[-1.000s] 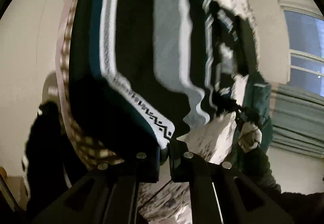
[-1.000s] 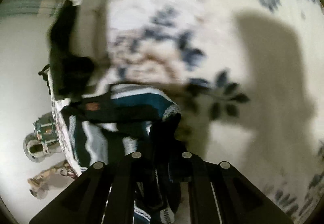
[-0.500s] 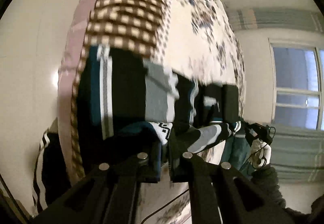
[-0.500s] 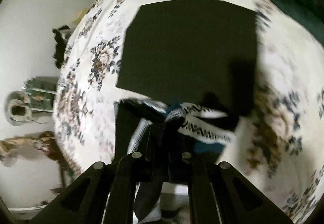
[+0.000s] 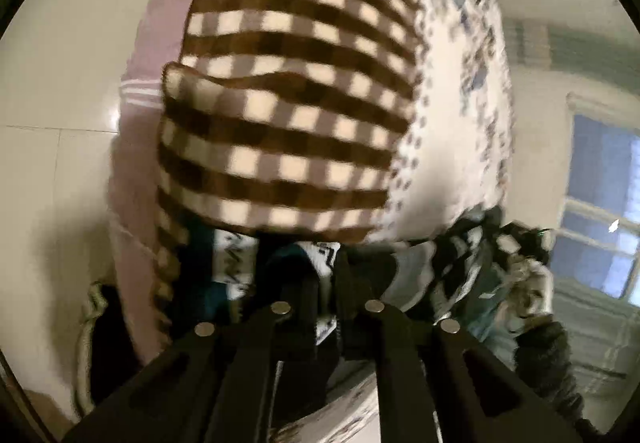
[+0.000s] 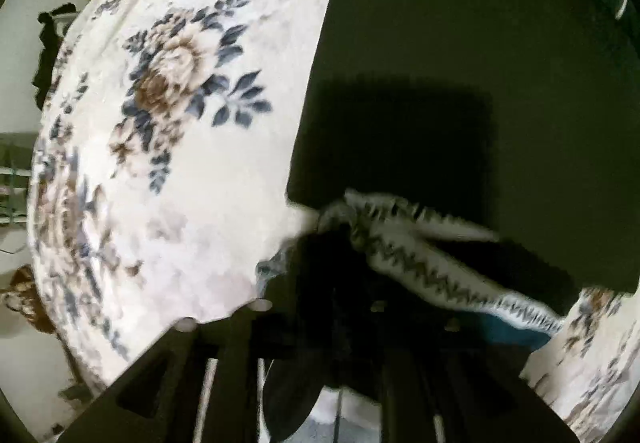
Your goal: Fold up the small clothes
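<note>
A knit garment (image 5: 416, 271) in teal, black and white hangs bunched between both grippers over the bed. My left gripper (image 5: 330, 267) grips one end of it; its jaws are opening, with the patterned hem still between the pads. In the right wrist view the garment's white zigzag hem (image 6: 424, 267) lies partly on a flat black cloth (image 6: 460, 63). My right gripper (image 6: 336, 255) points steeply down above it. Its jaws are opening and stand apart, with dark cloth loose between them. The fingertips are lost in shadow.
A brown checked blanket (image 5: 300, 83) covers the bed ahead of the left gripper, beside a floral bedspread (image 5: 452, 123) (image 6: 180, 83). Pink sheet (image 5: 152, 43) hangs over the bed's edge to a pale tiled floor (image 5: 60, 83). A window (image 5: 600, 183) shows at right, a dark sleeve (image 5: 548, 363) below it.
Both grippers swept across the bed with the garment, which sank from spread wide to bunched low. The right gripper now hangs over the black cloth, jaws wider apart. The left jaws parted slightly.
</note>
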Tool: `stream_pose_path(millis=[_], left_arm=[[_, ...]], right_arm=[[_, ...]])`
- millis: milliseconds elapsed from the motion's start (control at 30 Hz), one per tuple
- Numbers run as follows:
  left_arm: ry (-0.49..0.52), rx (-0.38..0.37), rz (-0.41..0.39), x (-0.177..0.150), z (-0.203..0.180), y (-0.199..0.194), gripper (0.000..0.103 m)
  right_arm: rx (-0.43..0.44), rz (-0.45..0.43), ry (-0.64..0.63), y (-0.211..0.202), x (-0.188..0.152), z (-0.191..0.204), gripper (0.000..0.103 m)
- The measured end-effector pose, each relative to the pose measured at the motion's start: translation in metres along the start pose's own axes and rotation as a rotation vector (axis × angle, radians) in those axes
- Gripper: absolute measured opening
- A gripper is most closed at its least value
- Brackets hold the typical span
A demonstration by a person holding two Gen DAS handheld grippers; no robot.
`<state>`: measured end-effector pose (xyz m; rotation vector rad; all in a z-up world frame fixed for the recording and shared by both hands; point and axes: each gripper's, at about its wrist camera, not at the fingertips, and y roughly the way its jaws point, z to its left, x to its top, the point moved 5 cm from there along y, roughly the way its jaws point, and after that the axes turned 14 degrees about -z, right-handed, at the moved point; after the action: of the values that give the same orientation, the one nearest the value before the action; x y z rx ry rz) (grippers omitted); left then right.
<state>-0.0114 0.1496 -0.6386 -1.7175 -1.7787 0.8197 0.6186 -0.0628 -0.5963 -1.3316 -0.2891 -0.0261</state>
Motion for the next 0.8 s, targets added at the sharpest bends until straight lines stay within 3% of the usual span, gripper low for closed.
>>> stream_pose_path(millis=[33,67,100,200,267,367,433,600,733,767,800], left_arm=[[0.030,0.012,-0.002,0.003,-0.002,-0.004,0.027],[0.075,0.018,-0.007,0.007,-0.005,-0.010,0.057],[0.111,0.030,-0.016,0.011,-0.007,-0.015,0.072],[0.261,0.059,-0.032,0.017,-0.022,-0.027,0.072],[0.431,0.091,-0.027,0.016,-0.042,-0.027,0.072],[0.683,0.129,0.026,-0.005,-0.070,-0.011,0.072],[0.796,0.154,0.076,-0.019,-0.079,0.005,0.072],[0.967,0.214,0.157,-0.048,-0.085,0.037,0.072],[1.111,0.235,0.180,-0.062,-0.086,0.049,0.071],[1.152,0.231,0.183,-0.066,-0.087,0.050,0.063],[1.197,0.223,0.186,-0.071,-0.087,0.051,0.027]], right_arm=[[0.027,0.013,-0.007,-0.007,-0.011,0.000,0.055],[0.060,0.019,-0.018,-0.017,-0.026,-0.002,0.060],[0.093,0.030,-0.035,-0.029,-0.046,-0.004,0.060],[0.166,0.056,-0.049,-0.061,-0.110,-0.017,0.060],[0.207,0.088,-0.017,-0.073,-0.156,-0.029,0.060],[0.255,0.159,0.066,-0.083,-0.243,-0.051,0.060],[0.286,0.197,0.136,-0.087,-0.303,-0.069,0.060],[0.327,0.244,0.360,-0.088,-0.430,-0.108,0.060],[0.369,0.248,0.520,-0.085,-0.507,-0.126,0.060],[0.376,0.253,0.556,-0.082,-0.525,-0.127,0.060],[0.376,0.254,0.594,-0.079,-0.542,-0.129,0.060]])
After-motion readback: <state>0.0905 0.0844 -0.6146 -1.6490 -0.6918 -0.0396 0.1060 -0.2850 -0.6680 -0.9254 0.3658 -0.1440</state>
